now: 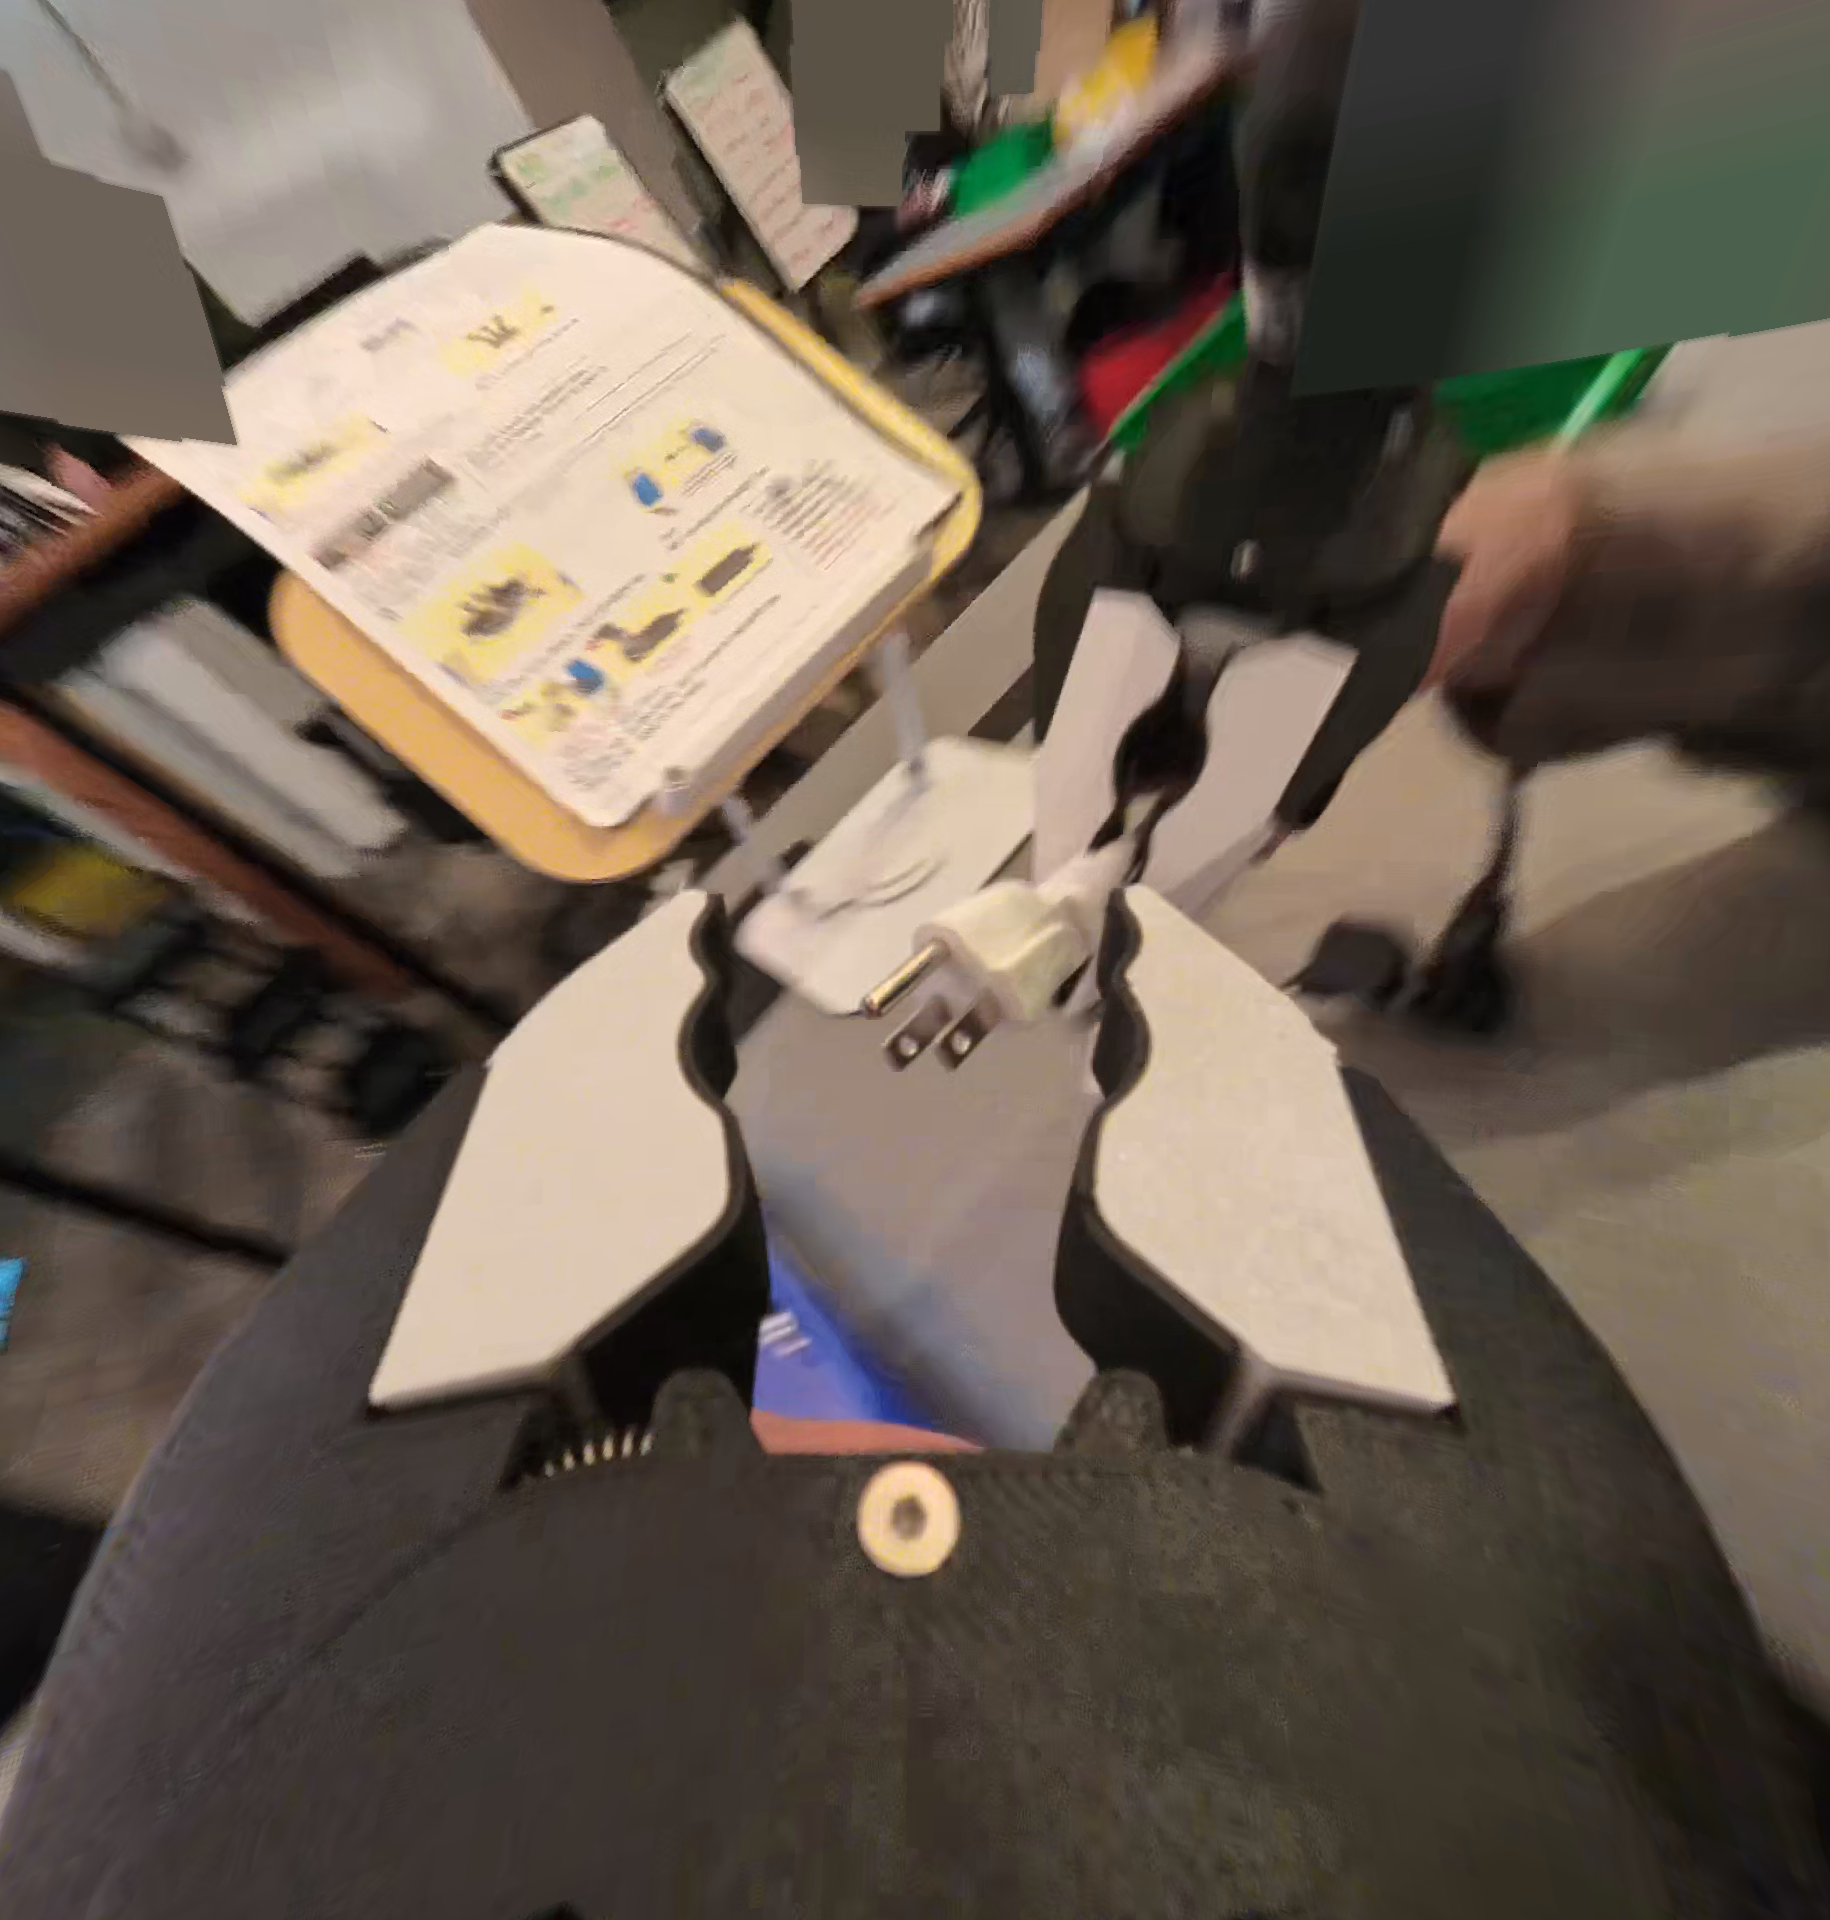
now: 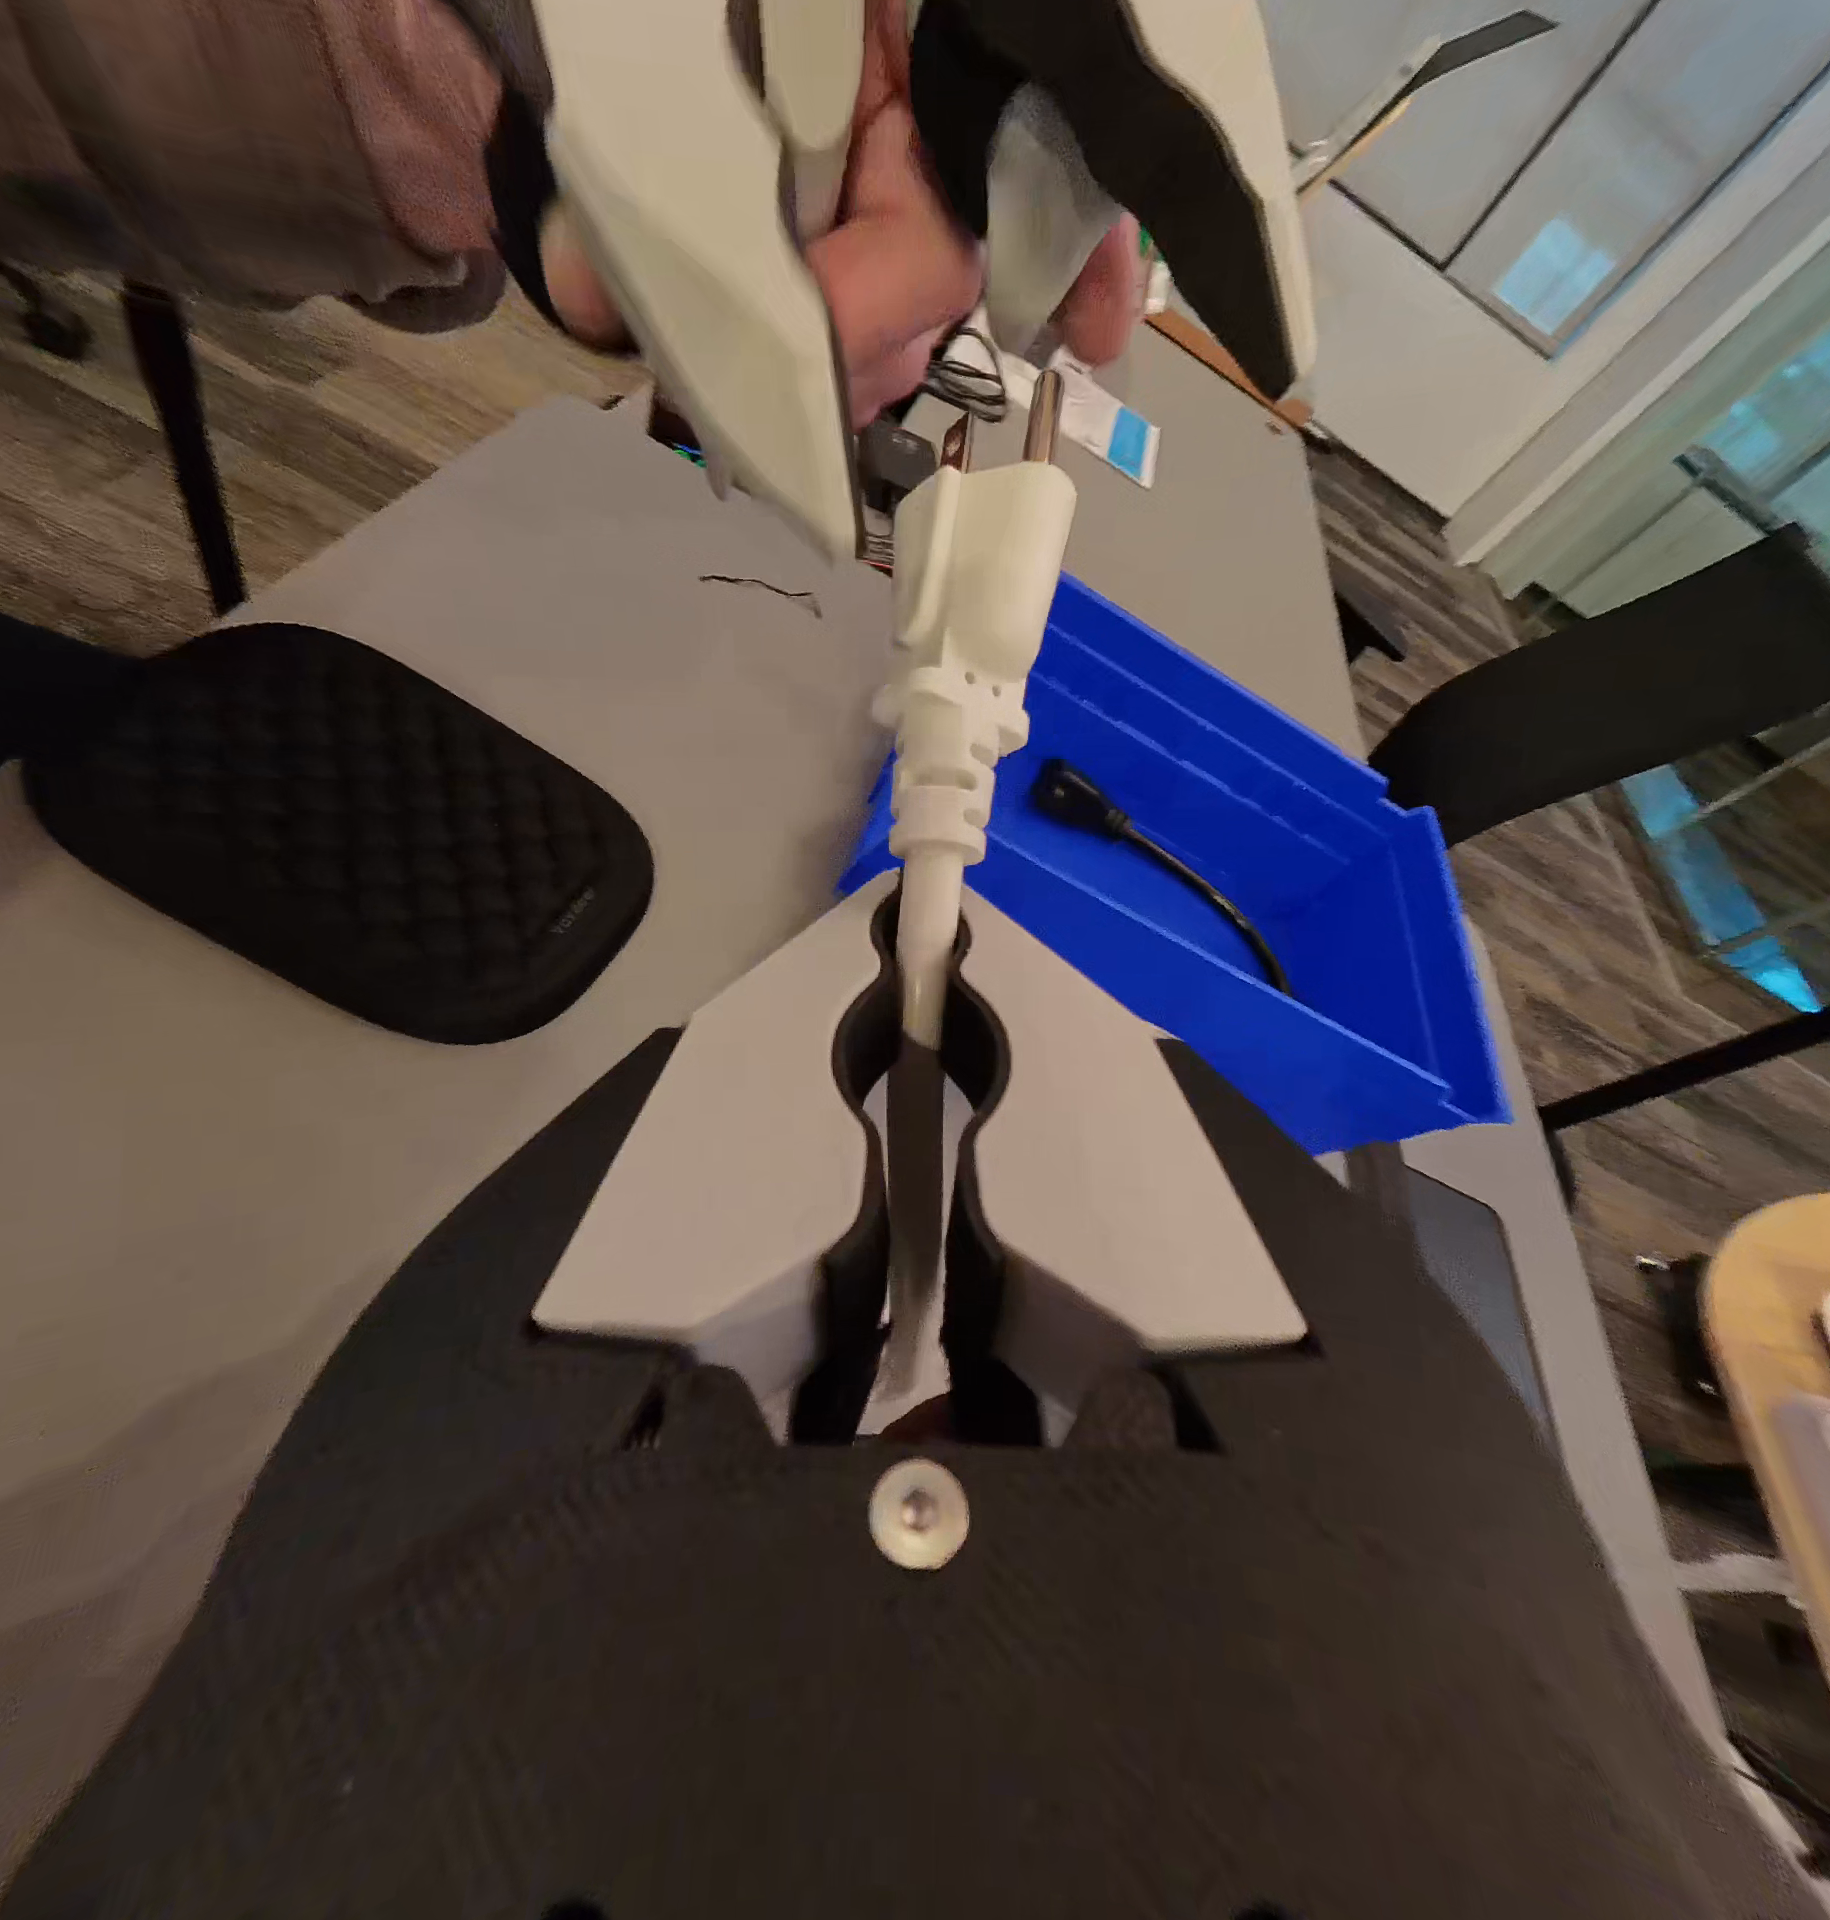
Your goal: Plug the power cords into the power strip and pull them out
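right gripper (image 2: 921, 935) pinching white cord (image 2: 926, 914), plug (image 2: 978, 582) aloft | left gripper (image 1: 916, 935) spread, near plug | blue bin (image 2: 1254, 935) on table (image 2: 371, 1143)

Matt white plastic plug (image 2: 978, 582), shiny metal prongs (image 2: 1044, 421), glossy blue plastic bin (image 2: 1202, 956).

Ahead of the right gripper (image 2: 916, 925), whose fingers clamp 1 white cord (image 2: 930, 935), sits 1 white plug (image 2: 978, 582) with 3 prongs in the left wrist view. Just right of its tips lies 1 blue bin (image 2: 1306, 997) holding 1 black cord (image 2: 1171, 862), and to their left 1 black pad (image 2: 329, 821). Beyond the spread left gripper (image 1: 916, 925) stands 1 printed sheet (image 1: 578, 499) on 1 stand.
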A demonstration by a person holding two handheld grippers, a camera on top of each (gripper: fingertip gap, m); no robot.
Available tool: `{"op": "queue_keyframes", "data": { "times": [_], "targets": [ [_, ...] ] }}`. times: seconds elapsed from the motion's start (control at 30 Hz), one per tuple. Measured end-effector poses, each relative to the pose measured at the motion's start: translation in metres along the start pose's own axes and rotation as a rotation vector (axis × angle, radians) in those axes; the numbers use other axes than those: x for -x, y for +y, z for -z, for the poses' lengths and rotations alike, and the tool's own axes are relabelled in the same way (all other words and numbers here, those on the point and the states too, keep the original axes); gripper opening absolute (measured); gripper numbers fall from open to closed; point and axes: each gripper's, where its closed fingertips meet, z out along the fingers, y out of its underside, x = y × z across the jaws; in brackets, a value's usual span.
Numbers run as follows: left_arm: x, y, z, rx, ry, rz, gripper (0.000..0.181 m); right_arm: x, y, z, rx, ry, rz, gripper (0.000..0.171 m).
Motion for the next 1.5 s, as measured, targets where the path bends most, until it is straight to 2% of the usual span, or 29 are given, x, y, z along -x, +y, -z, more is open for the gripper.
{"op": "queue_keyframes", "data": {
  "times": [0.07,0.17,0.23,0.3,0.4,0.53,0.67,0.83,0.93,1.07,1.23,1.37,1.43,1.5],
  "targets": [
    [0.002,0.011,-0.001,0.107,-0.138,-0.323,0.070,0.004,0.001,-0.001,-0.007,-0.030,-0.022,0.000],
    [-0.009,0.023,-0.006,0.213,-0.188,-0.671,0.071,0.011,0.002,-0.002,-0.011,-0.087,-0.056,0.000],
    [-0.010,0.030,-0.009,0.256,-0.211,-0.785,0.068,0.015,0.003,-0.002,-0.005,-0.119,-0.077,0.000],
    [-0.012,0.029,-0.010,0.239,-0.230,-0.862,0.050,0.019,0.005,-0.002,0.002,-0.148,-0.089,0.000],
    [-0.015,0.032,-0.015,0.251,-0.244,-0.968,0.033,0.027,0.005,-0.002,0.004,-0.203,-0.107,0.000],
    [-0.019,0.036,-0.019,0.263,-0.222,-1.002,0.031,0.032,0.013,-0.001,0.024,-0.251,-0.144,0.000],
    [-0.018,0.036,-0.020,0.264,-0.251,-0.989,0.030,0.028,0.007,0.002,-0.048,-0.279,-0.258,0.000],
    [-0.004,0.033,-0.016,0.256,-0.336,-0.955,0.029,0.010,-0.005,0.013,-0.138,-0.242,-0.368,0.037],
    [0.003,0.030,-0.011,0.250,-0.384,-0.984,0.029,-0.001,-0.017,0.026,-0.198,-0.215,-0.407,0.045],
    [0.001,0.019,-0.011,0.215,-0.427,-1.059,0.029,-0.012,-0.039,0.039,-0.339,-0.195,-0.442,0.039],
    [-0.006,0.007,-0.015,0.180,-0.445,-1.104,0.029,-0.011,-0.029,0.027,-0.273,-0.168,-0.432,0.046],
    [0.000,0.004,-0.012,0.176,-0.474,-1.085,0.029,-0.023,-0.045,0.057,-0.298,-0.088,-0.353,0.046],
    [0.004,0.002,-0.009,0.174,-0.492,-1.095,0.029,-0.021,-0.053,0.073,-0.327,-0.131,-0.394,0.049],
    [0.006,-0.001,-0.010,0.170,-0.503,-1.117,0.029,-0.009,-0.052,0.072,-0.307,-0.217,-0.448,0.057]
  ]
}}
